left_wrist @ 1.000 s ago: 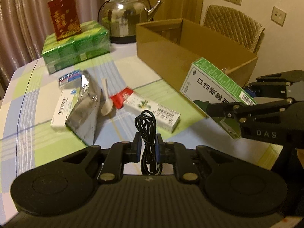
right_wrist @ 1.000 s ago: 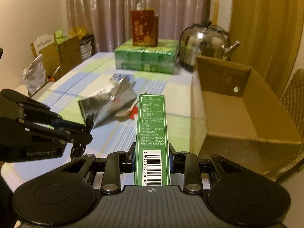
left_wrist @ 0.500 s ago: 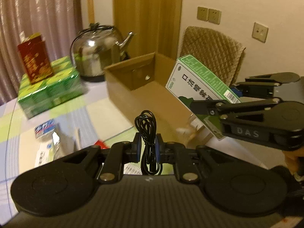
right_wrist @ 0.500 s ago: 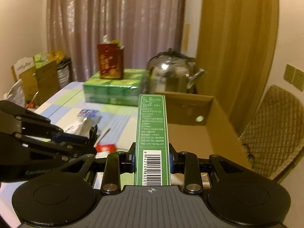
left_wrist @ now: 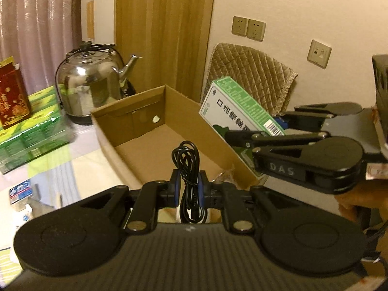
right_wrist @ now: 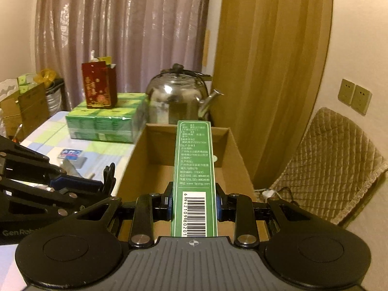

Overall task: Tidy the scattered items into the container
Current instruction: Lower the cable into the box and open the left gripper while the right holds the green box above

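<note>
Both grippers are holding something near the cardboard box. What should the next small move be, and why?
Probably lower both into the cardboard box and let go: the left gripper clamps the black cable, the right gripper the green carton, both over its opening.

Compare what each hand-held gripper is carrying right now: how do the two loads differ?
The left hand-held gripper pinches a black coiled cable, thin and floppy; the right hand-held gripper clamps a green medicine box, rigid and flat-sided. The cable loops just past the pads; the box juts far forward. Both are held above the open cardboard box, not yet released.
</note>
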`<state>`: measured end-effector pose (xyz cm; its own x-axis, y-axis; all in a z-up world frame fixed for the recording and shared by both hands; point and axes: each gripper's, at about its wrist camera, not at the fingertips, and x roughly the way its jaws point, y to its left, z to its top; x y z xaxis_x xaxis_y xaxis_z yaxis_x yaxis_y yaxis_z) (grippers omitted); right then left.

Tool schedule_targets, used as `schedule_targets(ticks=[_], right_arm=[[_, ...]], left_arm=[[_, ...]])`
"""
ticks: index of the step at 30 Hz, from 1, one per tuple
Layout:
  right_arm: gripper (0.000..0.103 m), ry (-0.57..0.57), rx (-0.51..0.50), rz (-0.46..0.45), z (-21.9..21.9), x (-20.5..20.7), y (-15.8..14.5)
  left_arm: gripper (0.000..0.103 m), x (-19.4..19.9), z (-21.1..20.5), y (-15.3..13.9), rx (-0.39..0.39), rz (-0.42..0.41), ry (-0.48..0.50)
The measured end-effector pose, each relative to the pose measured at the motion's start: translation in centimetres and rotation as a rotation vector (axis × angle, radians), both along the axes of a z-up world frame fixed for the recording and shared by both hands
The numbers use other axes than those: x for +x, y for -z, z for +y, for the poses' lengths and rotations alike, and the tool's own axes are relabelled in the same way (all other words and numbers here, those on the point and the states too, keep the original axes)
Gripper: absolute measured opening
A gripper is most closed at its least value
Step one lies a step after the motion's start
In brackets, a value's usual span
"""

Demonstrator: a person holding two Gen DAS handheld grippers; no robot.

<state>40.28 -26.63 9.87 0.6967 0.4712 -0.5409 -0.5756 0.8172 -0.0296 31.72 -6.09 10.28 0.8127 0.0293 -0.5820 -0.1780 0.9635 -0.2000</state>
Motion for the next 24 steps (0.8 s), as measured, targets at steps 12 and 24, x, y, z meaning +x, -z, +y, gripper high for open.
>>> schedule_targets(ticks=[12, 24], right_arm=[[0.027, 0.034, 0.006, 0.032, -1.3, 3.2, 1.9], [0.028, 0.038, -0.002, 0.055, -1.0, 4.3, 3.0]], left_arm=[[0.012, 4.1, 1.2, 1.9, -0.025, 0.017, -0.012], [0.032, 2.9, 2.4, 3.1, 0.012, 0.018, -0.064]])
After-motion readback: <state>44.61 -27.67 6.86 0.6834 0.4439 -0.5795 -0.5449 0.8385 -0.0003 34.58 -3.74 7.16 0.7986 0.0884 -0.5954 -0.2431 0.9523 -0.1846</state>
